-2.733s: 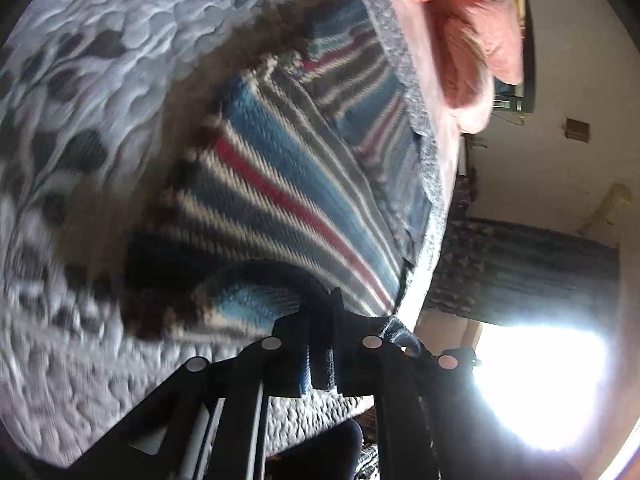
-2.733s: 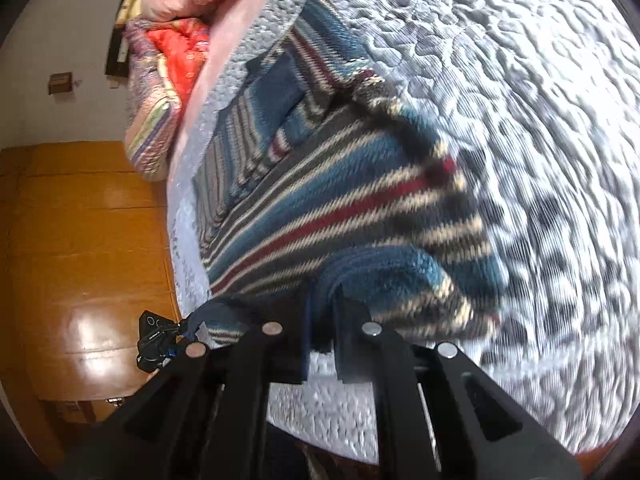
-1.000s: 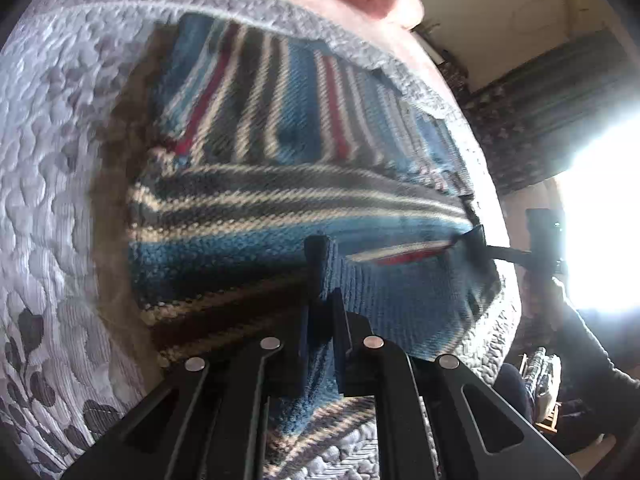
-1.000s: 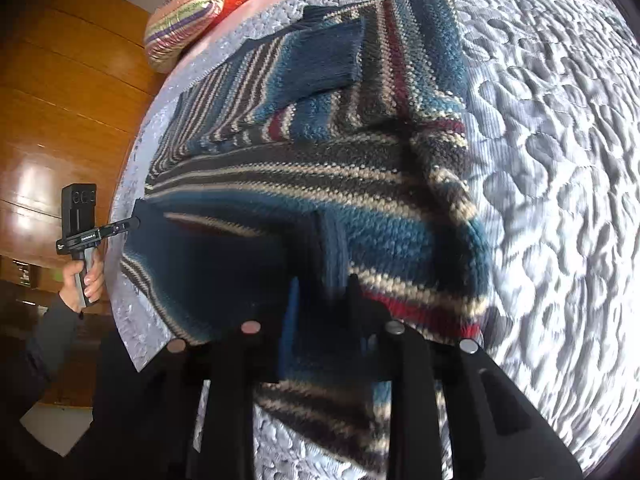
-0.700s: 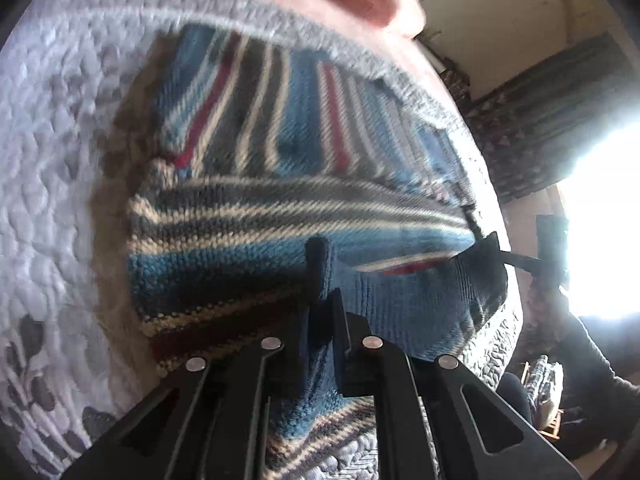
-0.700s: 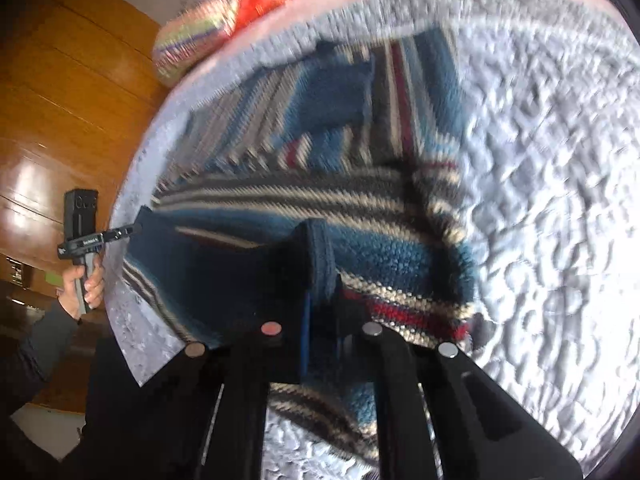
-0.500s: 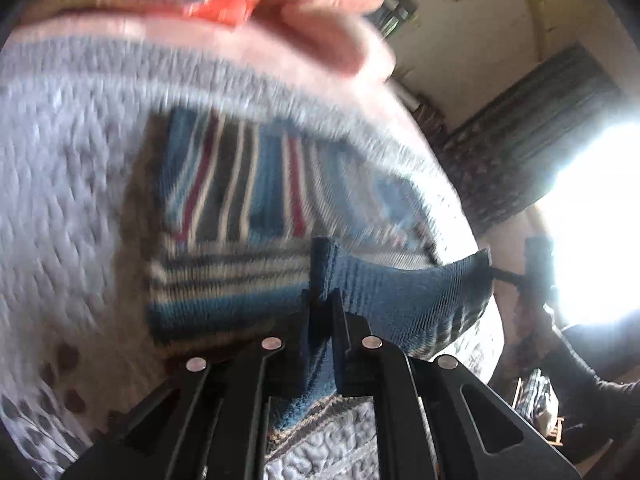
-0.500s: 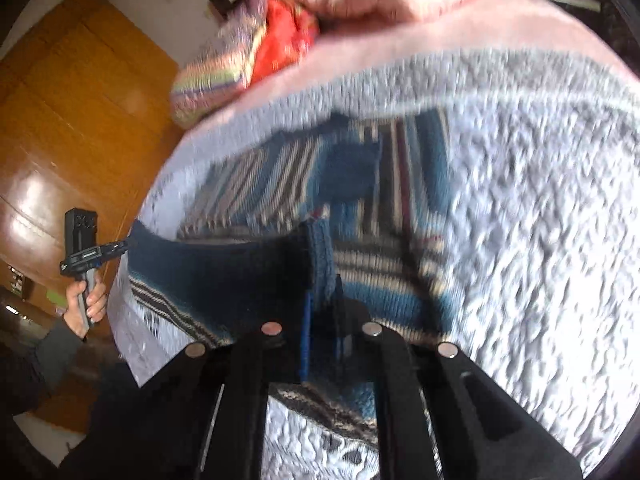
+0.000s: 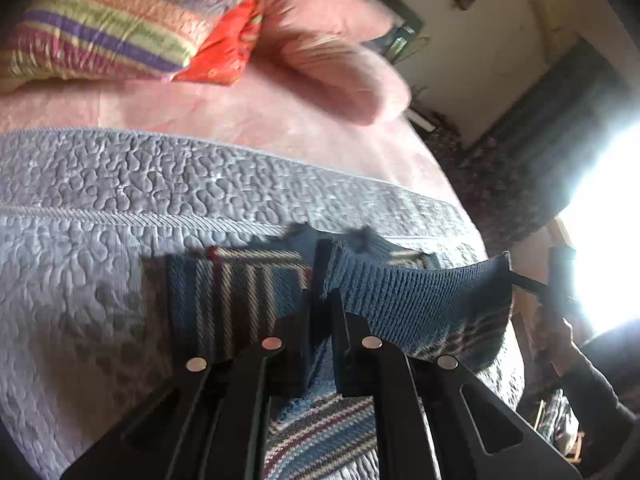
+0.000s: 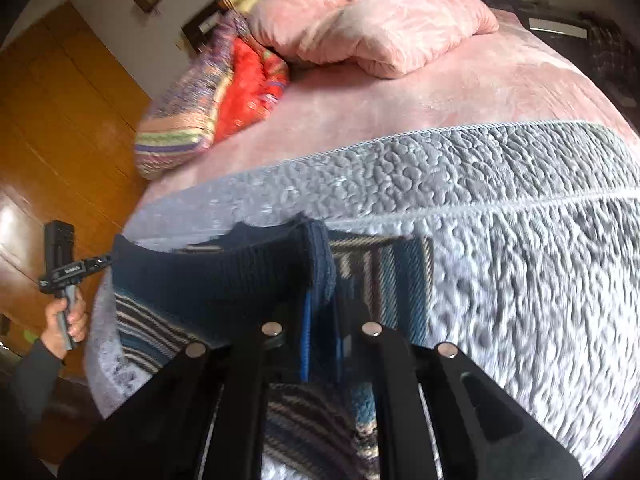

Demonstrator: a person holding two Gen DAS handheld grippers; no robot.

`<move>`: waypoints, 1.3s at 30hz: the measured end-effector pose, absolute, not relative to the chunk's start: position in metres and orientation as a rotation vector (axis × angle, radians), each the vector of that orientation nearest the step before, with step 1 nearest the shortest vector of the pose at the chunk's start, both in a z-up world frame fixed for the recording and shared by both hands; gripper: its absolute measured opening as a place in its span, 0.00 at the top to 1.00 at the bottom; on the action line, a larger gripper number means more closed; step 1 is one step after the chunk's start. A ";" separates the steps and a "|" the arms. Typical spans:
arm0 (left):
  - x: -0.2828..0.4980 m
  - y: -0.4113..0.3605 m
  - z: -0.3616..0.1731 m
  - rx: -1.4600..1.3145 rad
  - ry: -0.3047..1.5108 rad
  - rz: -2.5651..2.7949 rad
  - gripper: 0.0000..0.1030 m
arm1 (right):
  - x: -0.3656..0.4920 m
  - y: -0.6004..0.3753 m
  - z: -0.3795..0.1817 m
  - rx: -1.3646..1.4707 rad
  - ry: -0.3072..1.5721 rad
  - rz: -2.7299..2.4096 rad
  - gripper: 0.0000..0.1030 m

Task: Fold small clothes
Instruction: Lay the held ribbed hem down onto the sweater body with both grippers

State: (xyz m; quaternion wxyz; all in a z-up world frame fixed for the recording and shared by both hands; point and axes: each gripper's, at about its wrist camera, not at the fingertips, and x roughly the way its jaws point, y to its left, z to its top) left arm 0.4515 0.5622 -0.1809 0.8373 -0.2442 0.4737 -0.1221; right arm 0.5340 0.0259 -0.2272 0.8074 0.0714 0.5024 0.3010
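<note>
The left hand-held gripper sits at lower centre of its own view, jaws closed tight on knit fabric. The right hand-held gripper is pinched closed the same way. In the right wrist view, the person's left hand grips a handle at the far left edge, dark sleeve below it.

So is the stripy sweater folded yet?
Partly. Both grippers, left and right, hold the striped sweater's edge lifted over the part lying flat.

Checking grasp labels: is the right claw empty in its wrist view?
No, the right claw is shut on the dark blue edge of the striped sweater, lifted above the quilt.
</note>
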 end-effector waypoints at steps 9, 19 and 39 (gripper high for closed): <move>0.500 0.575 -0.220 -0.562 1.068 -0.192 0.92 | 0.589 0.057 -0.272 0.099 1.170 0.567 0.93; 0.552 0.590 -0.226 -0.563 1.064 -0.143 0.92 | 0.631 0.071 -0.273 0.123 1.153 0.534 0.93; 0.587 0.600 -0.311 -0.585 1.207 0.046 0.78 | 0.671 0.080 -0.363 0.122 1.320 0.407 0.88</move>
